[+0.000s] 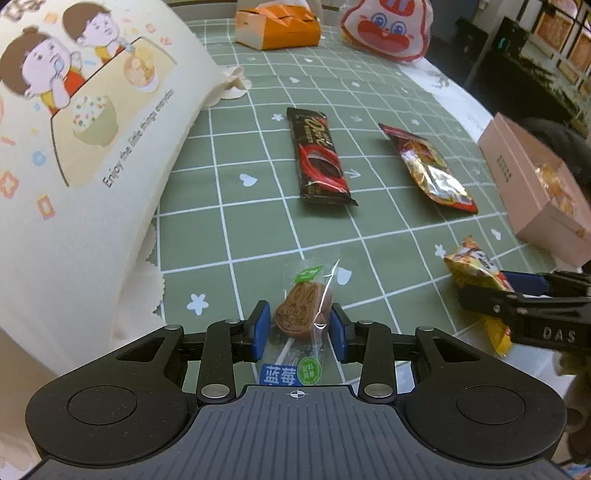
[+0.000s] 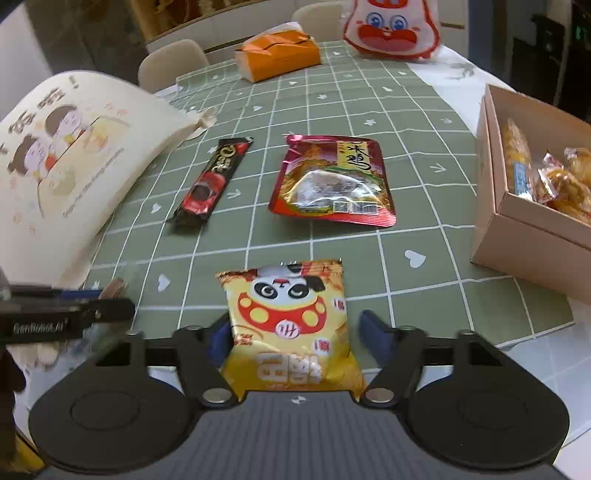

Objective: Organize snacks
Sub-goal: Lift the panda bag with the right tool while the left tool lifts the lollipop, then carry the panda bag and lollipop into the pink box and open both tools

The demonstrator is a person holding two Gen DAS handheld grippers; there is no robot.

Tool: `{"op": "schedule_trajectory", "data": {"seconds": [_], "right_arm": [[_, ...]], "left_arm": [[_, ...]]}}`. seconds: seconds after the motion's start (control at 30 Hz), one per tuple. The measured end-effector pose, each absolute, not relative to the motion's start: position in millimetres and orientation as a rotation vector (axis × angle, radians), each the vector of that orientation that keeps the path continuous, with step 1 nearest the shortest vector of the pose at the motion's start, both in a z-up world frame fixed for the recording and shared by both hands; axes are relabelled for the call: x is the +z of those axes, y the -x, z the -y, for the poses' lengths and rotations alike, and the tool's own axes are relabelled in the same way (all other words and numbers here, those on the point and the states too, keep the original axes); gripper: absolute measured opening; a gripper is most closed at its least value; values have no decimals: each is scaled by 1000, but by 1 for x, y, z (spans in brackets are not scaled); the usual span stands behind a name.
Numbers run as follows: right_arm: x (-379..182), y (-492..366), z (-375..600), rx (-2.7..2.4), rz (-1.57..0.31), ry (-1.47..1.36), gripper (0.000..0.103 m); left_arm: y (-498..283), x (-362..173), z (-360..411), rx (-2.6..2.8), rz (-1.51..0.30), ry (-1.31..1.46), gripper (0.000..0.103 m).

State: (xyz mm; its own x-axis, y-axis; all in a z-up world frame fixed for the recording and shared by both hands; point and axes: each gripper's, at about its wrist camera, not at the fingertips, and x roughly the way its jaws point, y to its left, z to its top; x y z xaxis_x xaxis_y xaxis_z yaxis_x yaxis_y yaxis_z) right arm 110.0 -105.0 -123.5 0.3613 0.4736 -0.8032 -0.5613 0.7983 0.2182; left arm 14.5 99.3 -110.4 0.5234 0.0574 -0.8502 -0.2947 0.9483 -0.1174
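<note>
A brown lollipop (image 1: pixel 299 306) in a clear wrapper sits between the blue pads of my left gripper (image 1: pixel 298 325), which is shut on it. A yellow panda snack packet (image 2: pixel 288 317) lies between the pads of my right gripper (image 2: pixel 293 332). Its left pad is at the packet's edge and its right pad stands apart, so it is open. A dark chocolate bar (image 2: pixel 212 177) and a red foil pouch (image 2: pixel 332 181) lie farther out on the green checked cloth (image 2: pixel 406 206). At the right stands an open pink box (image 2: pixel 524 236) with several wrapped snacks inside.
A large cream printed bag (image 1: pixel 92 147) fills the left side. An orange tissue box (image 1: pixel 277 26) and a rabbit-face bag (image 1: pixel 388 26) stand at the far end. The left gripper (image 2: pixel 116 299) shows at the right wrist view's left edge. Chairs stand behind the table.
</note>
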Motion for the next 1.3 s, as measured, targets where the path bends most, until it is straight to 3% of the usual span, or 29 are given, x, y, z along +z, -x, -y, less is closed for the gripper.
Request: {"op": "schedule_trajectory", "data": {"seconds": [0.2, 0.5, 0.6, 0.63, 1.3], "right_arm": [[-114, -91, 119, 659, -968, 134, 53], [-99, -80, 153, 586, -904, 138, 51], [-102, -80, 158, 543, -903, 153, 51], [-103, -80, 159, 535, -904, 157, 51], [-102, -66, 180, 484, -880, 156, 51]], "left_arm": [[-18, -110, -83, 203, -1036, 203, 36], [-12, -110, -51, 96, -1033, 212, 33], [-12, -106, -40, 63, -1024, 208, 26], [-12, -104, -37, 56, -1018, 207, 15], [-17, -107, -31, 44, -1046, 218, 16]]}}
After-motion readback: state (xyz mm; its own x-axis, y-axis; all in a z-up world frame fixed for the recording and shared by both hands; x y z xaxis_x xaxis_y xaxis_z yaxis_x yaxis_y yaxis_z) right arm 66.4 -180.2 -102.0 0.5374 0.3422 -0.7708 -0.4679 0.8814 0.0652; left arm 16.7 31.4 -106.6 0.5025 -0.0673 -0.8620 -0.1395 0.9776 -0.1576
